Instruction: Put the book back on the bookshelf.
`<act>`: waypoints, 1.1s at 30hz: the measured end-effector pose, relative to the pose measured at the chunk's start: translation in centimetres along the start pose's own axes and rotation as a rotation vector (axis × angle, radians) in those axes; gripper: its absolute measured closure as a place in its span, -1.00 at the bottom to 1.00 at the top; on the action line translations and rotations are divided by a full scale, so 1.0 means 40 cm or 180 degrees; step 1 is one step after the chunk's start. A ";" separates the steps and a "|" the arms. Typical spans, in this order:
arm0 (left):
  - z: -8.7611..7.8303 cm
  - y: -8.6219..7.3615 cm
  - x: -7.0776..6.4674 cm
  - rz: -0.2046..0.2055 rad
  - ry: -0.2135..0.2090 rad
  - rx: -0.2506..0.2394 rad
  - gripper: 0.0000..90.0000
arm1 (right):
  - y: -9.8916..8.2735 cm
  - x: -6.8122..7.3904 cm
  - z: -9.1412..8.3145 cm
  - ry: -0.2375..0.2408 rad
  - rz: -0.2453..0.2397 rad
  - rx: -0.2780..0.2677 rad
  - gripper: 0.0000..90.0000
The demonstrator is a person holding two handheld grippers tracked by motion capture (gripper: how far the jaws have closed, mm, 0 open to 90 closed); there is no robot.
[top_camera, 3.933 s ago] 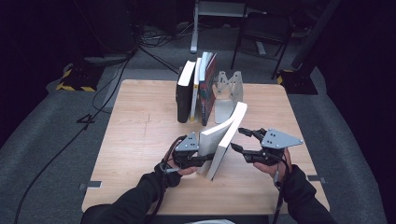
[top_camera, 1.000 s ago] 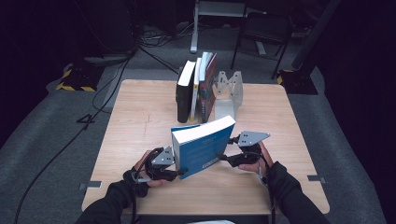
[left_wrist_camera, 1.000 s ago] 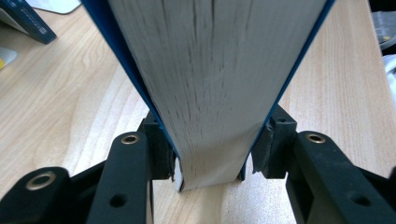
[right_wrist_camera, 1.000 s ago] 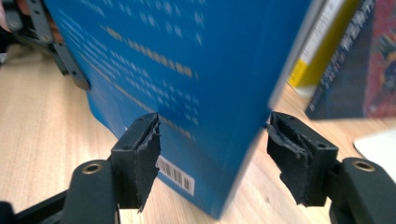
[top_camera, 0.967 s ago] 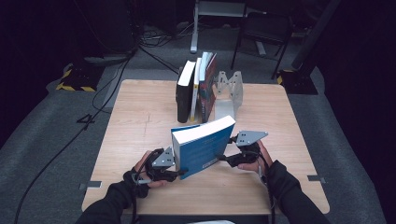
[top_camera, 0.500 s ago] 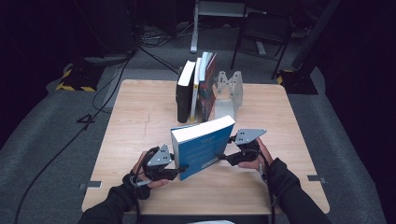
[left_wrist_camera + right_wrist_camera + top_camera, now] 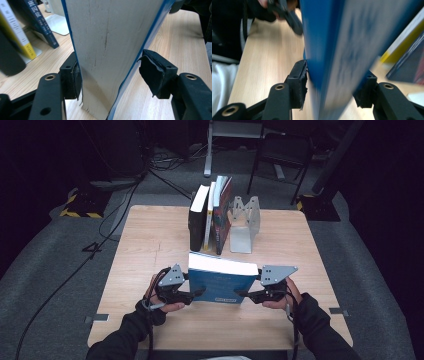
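A: What is around the wooden table?

B: A dark room with grey floor and a black cable lying on it.

A: What are the left gripper's jaws doing?

B: In the left gripper view they sit on both sides of the blue book's page edge. One pad touches the cover. The other pad stands off with a gap. These jaws have just been opening, so they do not squeeze the book.

A: And the right gripper?

B: Its jaws have just been closing. In the right gripper view both pads sit tight on the book's blue spine end, so it holds the book.

A: Where is the book?

B: It stands on its long edge between the two grippers, at the near middle of the table.

A: What is farther out?

B: A row of books stands at the far side, with a grey bookend on its right. A black chair is behind the table.
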State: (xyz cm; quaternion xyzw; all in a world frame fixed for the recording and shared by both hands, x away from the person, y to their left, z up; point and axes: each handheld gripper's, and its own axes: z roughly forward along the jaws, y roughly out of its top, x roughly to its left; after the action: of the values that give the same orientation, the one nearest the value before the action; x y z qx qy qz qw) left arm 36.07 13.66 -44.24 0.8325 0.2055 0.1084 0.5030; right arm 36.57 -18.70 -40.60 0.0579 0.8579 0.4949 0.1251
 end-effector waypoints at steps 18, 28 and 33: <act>0.172 0.086 0.034 0.0097 -0.0418 -0.0050 -0.42 | -0.019 0.014 -0.112 -0.0495 0.0328 0.0025 0.32; 0.202 0.101 0.012 0.0196 -0.0248 0.0013 -0.60 | 0.008 0.008 -0.154 -0.0615 0.0418 -0.0042 0.23; 0.201 0.093 0.008 0.0172 -0.0221 0.0004 -0.61 | 0.028 0.004 -0.146 -0.0522 0.0503 -0.0029 0.03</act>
State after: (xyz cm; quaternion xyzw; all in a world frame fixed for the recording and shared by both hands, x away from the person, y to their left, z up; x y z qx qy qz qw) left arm 40.34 5.90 -44.75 0.8413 0.1654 0.0930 0.5062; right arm 34.82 -22.98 -36.87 0.1651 0.8353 0.5008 0.1557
